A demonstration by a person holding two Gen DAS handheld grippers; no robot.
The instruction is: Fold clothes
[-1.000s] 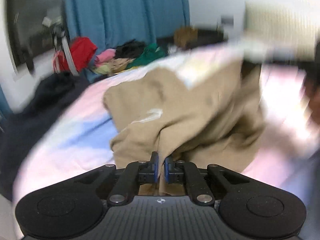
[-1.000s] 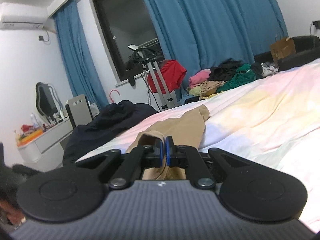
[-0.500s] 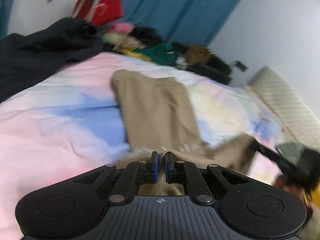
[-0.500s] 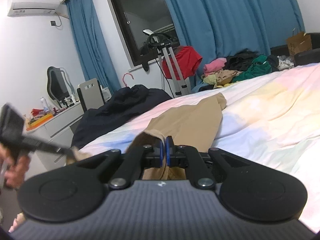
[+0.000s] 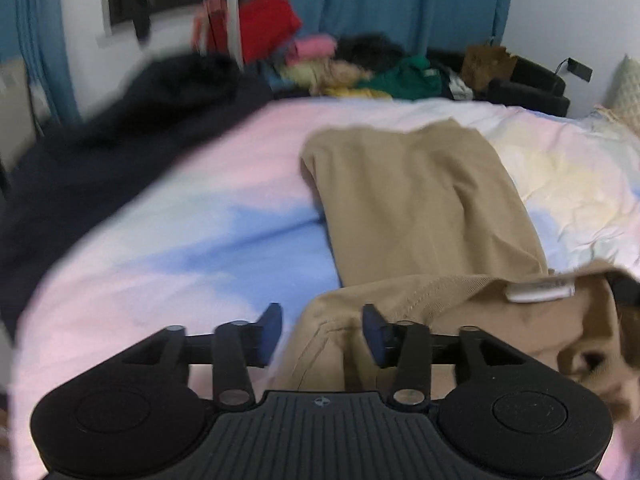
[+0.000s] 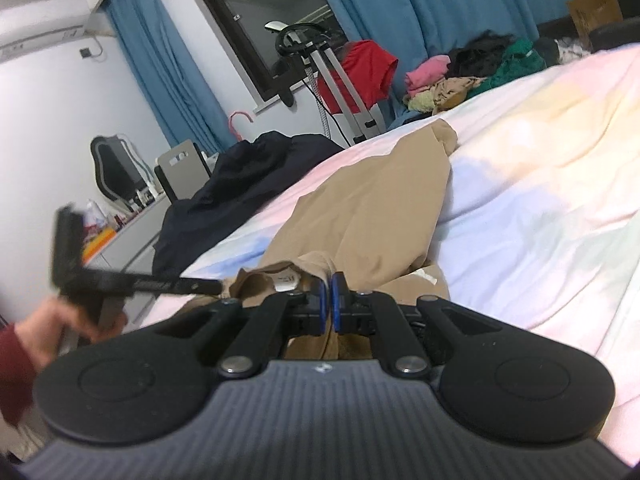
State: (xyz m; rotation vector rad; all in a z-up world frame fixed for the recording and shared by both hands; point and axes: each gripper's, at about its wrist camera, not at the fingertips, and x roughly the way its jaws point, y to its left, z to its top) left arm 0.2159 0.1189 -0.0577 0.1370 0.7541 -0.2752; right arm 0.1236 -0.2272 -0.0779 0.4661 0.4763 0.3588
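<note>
The tan trousers [image 5: 420,200] lie stretched along the pastel bedsheet [image 5: 180,248], legs running away toward the far edge of the bed and the waistband bunched at the near end. Beyond them a dark garment [image 6: 240,192] is heaped at the bed's left side, and a pile of clothes [image 6: 472,76] sits against the blue curtain [image 6: 420,4].

The left gripper [image 5: 322,334] hangs low over the near edge of the bed, aimed along the trousers, its blue-padded fingers [image 5: 270,322] spread wide with nothing between them; the waistband corner lies just below and toward the right-hand finger. In the right wrist view this tool reaches in from the left, with the person's hand [image 6: 60,324] in a dark red sleeve behind it.

The right gripper [image 6: 330,300] is held level at the waistband's other end, its fingers pinched together on a fold of the tan cloth, a white label [image 6: 286,282] showing just to their left.
</note>
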